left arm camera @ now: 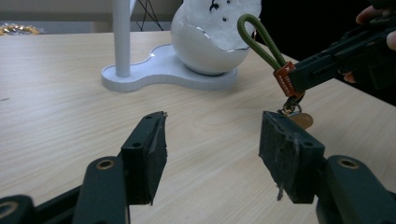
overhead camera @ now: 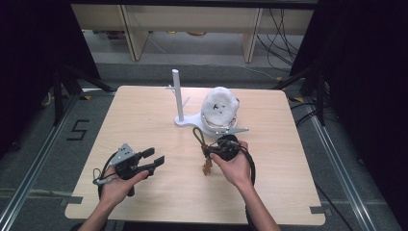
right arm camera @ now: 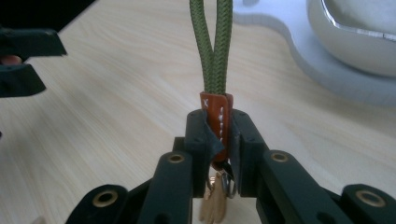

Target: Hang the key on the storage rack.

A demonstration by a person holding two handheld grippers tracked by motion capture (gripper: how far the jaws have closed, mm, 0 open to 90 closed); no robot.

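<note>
Had the right tool (right arm camera: 218,140) clamped on the keychain's orange tab (right arm camera: 217,119), green loop (right arm camera: 214,42) running straight ahead toward the white stand (overhead camera: 179,98), left tool (left arm camera: 212,149) open, idle off to the side.

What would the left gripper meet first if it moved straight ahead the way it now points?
Probably the keychain hanging from the right gripper, slightly right of its line; otherwise the white stand behind. The left gripper is open; depth is unclear.
</note>
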